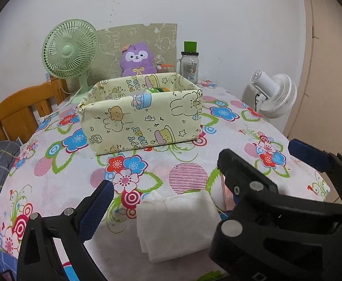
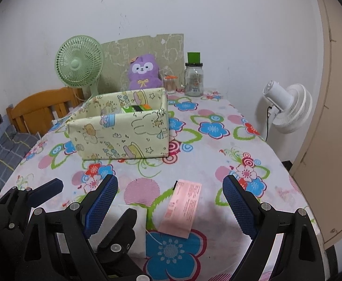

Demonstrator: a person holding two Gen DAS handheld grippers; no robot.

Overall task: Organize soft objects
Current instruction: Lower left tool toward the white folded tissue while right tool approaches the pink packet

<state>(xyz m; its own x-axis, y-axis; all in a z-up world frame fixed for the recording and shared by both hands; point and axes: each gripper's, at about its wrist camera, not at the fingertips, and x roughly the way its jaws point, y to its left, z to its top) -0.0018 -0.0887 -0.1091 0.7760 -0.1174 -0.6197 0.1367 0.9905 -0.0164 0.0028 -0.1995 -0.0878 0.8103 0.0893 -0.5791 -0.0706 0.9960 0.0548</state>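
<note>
A folded white cloth (image 1: 175, 222) lies on the flowered tablecloth (image 1: 61, 187) between the spread fingers of my left gripper (image 1: 171, 192), untouched; its right finger is mostly hidden behind the right gripper's black frame. My right gripper (image 2: 171, 185) stands open just above a flat pink packet (image 2: 182, 208), blue pads wide on either side. The left gripper's black finger (image 2: 121, 224) crosses in front of the white cloth (image 2: 140, 231). Farther back stands a yellow cartoon-print fabric box (image 1: 143, 119) (image 2: 119, 133) with green and orange items inside. A purple plush (image 1: 137, 58) (image 2: 144, 71) sits behind it.
At the back by the wall stand a green desk fan (image 1: 69, 51), a glass jar with a green lid (image 1: 189, 65) and a cardboard sheet. A white fan (image 2: 288, 107) stands off the table's right edge. A wooden bed frame (image 1: 19, 110) and grey bedding lie left.
</note>
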